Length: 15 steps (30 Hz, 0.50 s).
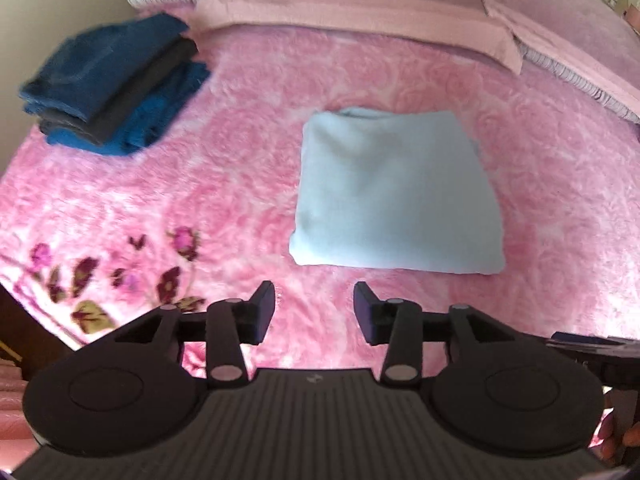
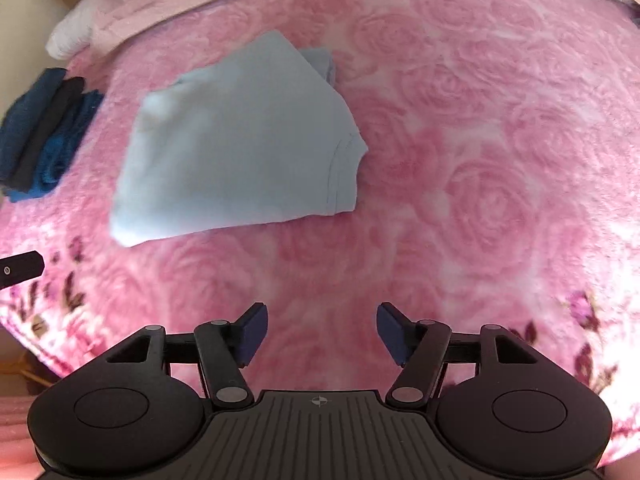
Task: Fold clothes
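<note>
Both claws, left [image 1: 315,308] and right [image 2: 322,330], hang released and empty above the blanket [image 2: 480,200], likely because the shirt [image 1: 394,196] already lies folded flat mid-bed (hem showing at one side), well apart from the folded stack [image 1: 116,84].

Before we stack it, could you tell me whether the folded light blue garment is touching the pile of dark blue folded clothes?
Apart. The left wrist view shows pink blanket between the light blue garment and the dark pile.

Folded pale-blue garment [image 1: 396,196] flat on bedspread [image 1: 200,184]
</note>
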{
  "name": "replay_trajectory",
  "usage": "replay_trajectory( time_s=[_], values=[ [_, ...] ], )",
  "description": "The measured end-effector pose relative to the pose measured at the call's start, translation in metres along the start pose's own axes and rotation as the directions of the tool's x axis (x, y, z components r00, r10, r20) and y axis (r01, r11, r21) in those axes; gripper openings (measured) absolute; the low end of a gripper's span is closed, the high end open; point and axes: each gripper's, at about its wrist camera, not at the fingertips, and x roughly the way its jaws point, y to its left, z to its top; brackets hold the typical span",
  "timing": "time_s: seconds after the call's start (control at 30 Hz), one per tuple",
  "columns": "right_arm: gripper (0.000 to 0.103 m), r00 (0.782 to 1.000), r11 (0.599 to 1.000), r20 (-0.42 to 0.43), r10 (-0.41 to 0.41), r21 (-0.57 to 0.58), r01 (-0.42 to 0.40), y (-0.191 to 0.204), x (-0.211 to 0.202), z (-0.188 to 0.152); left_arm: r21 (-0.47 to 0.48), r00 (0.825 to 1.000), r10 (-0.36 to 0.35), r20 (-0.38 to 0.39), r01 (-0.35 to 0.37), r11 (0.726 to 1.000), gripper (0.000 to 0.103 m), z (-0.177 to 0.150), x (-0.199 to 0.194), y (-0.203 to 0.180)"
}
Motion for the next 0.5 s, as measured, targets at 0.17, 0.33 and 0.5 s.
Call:
replay_trajectory(
  time_s=[0.17,0.33,0.5],
  values=[
    [0.064,0.996,0.998,0.084,0.016,-0.055,-0.012,0.014,-0.048,0.002,0.015,0.995,0.024,0.098,-0.025,1.0,0.047,-0.001,-0.047,-0.01],
    [0.064,0.991,0.995,0.131,0.037,-0.101,-0.023,0.027,-0.084,-0.002,0.004,0.992,0.029,0.123,-0.03,1.0,0.048,-0.007,-0.08,-0.012],
    [0.064,0.988,0.99,0.146,0.053,-0.138,-0.032,0.04,-0.111,-0.01,0.024,0.99,0.026,0.137,-0.03,0.999,0.055,-0.01,-0.101,-0.009]
  ],
)
